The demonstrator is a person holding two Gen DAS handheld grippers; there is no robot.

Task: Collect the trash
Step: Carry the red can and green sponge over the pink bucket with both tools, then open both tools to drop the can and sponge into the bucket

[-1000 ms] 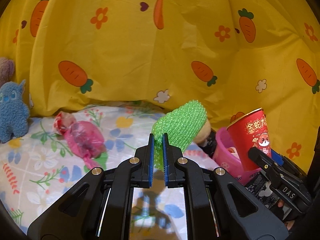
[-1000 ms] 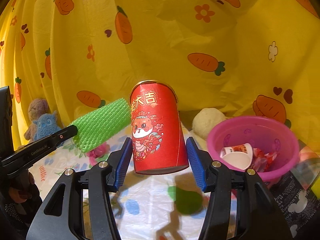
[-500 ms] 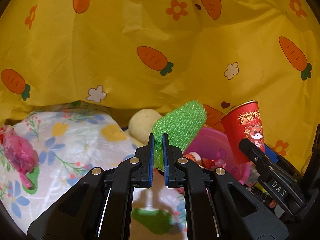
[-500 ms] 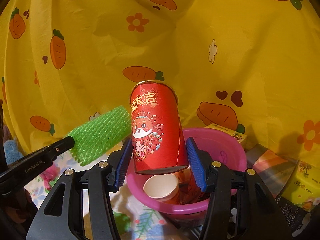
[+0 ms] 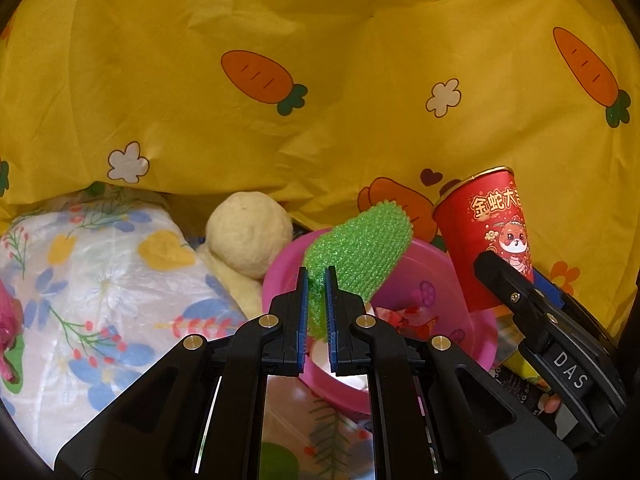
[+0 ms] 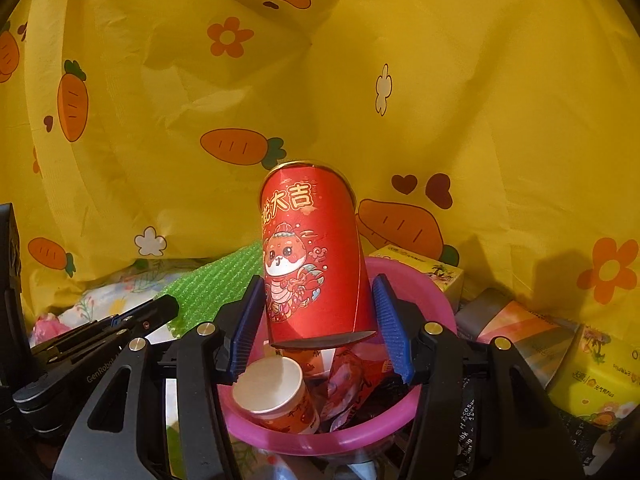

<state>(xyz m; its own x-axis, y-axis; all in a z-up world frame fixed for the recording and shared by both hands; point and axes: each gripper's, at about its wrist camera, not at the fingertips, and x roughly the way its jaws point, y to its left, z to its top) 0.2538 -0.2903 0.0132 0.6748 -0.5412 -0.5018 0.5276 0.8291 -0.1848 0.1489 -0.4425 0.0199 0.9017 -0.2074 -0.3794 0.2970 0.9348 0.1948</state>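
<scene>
My left gripper (image 5: pixel 316 284) is shut on a green foam net sleeve (image 5: pixel 360 252), which hangs over the near rim of the pink basin (image 5: pixel 440 264). My right gripper (image 6: pixel 320 304) is shut on a red paper cup (image 6: pixel 312 256) with a cartoon print, held upright above the same pink basin (image 6: pixel 320 438). Inside the basin lie a smaller paper cup (image 6: pixel 276 394) on its side and red wrappers (image 6: pixel 352 376). The red cup (image 5: pixel 490 240) and the right gripper's fingers (image 5: pixel 516 292) also show at the right of the left wrist view. The green sleeve (image 6: pixel 216 284) shows left of the cup in the right wrist view.
A yellow carrot-print cloth (image 5: pixel 320 80) hangs close behind everything. A cream plush ball (image 5: pixel 248 232) lies left of the basin on the floral sheet (image 5: pixel 100 280). A pink wrapped bundle (image 5: pixel 8 320) sits at the far left. Boxes and packets (image 6: pixel 560 344) crowd the right side.
Both grippers swung to the right with their loads. The basin came from the right side to beneath the red cup and the green sleeve. The blue plush toy left the view.
</scene>
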